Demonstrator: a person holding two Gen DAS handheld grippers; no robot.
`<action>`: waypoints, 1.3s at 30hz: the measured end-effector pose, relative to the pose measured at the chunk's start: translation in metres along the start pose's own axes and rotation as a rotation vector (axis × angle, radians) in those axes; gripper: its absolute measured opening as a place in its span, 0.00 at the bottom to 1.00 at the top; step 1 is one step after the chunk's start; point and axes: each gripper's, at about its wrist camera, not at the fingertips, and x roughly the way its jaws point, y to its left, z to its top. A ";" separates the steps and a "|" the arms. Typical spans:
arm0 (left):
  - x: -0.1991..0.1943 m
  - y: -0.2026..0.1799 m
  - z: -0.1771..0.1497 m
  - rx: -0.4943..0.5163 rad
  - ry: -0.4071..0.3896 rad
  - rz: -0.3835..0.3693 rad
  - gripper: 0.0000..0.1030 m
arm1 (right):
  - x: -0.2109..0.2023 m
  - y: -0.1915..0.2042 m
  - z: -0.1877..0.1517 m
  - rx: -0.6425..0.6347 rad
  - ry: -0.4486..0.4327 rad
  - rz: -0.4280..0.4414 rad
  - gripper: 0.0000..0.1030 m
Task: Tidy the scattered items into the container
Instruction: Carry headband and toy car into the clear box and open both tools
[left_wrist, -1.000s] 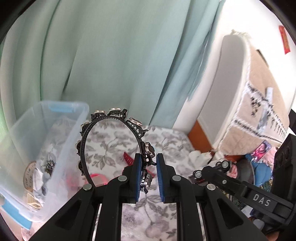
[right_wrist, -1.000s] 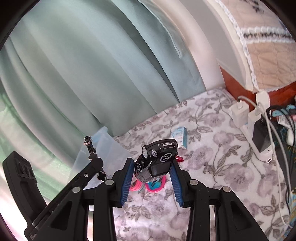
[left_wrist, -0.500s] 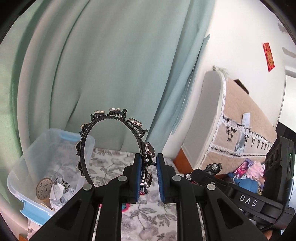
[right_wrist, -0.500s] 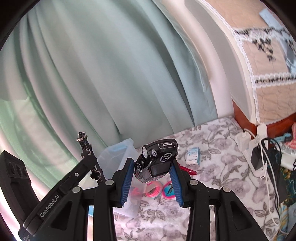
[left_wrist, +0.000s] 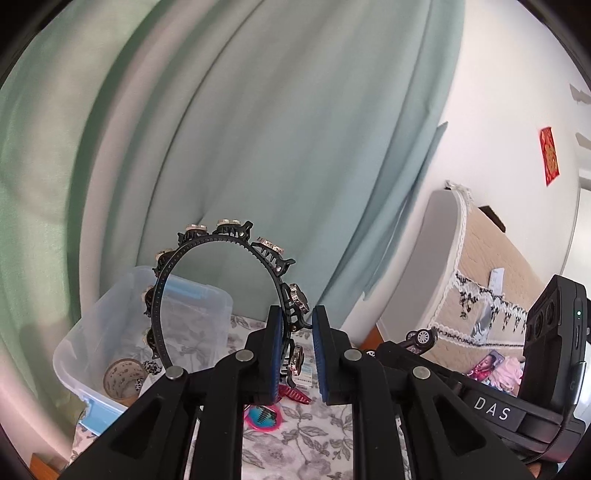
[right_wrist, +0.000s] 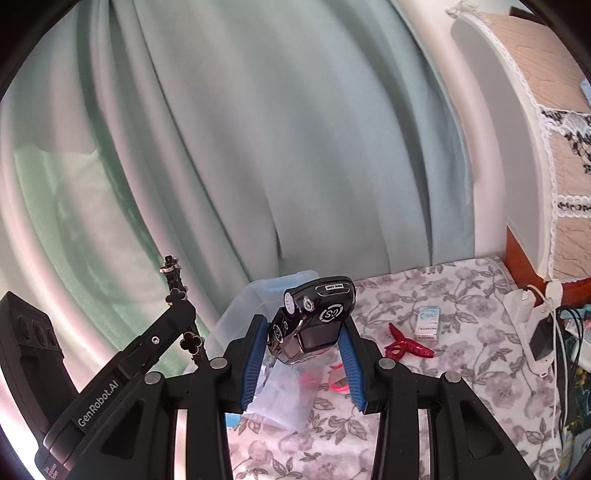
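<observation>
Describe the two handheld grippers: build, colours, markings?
Both match: matte black plastic bodies, two angular black fingers with silver rivets, blue ribbed pads. In the left wrist view the left gripper faces the right unit, lettered "DAS", its camera block showing a green LED. In the right wrist view the right gripper faces the left unit, lettered "GenRobot.AI".

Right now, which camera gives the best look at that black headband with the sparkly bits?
The left wrist view. There the headband arches upright in full, pinched at one end by the left gripper, its toothed band and studs clear. The right wrist view catches only a short stretch of it, poking up beside the left gripper's body.
</observation>
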 end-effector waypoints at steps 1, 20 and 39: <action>0.000 0.004 0.000 -0.009 -0.002 0.002 0.16 | 0.002 0.004 0.000 -0.007 0.004 0.002 0.41; 0.020 0.076 -0.013 -0.140 0.023 0.010 0.16 | 0.073 0.050 -0.021 -0.096 0.142 0.005 0.41; 0.057 0.116 -0.018 -0.244 0.040 -0.014 0.16 | 0.134 0.075 -0.023 -0.167 0.239 0.039 0.41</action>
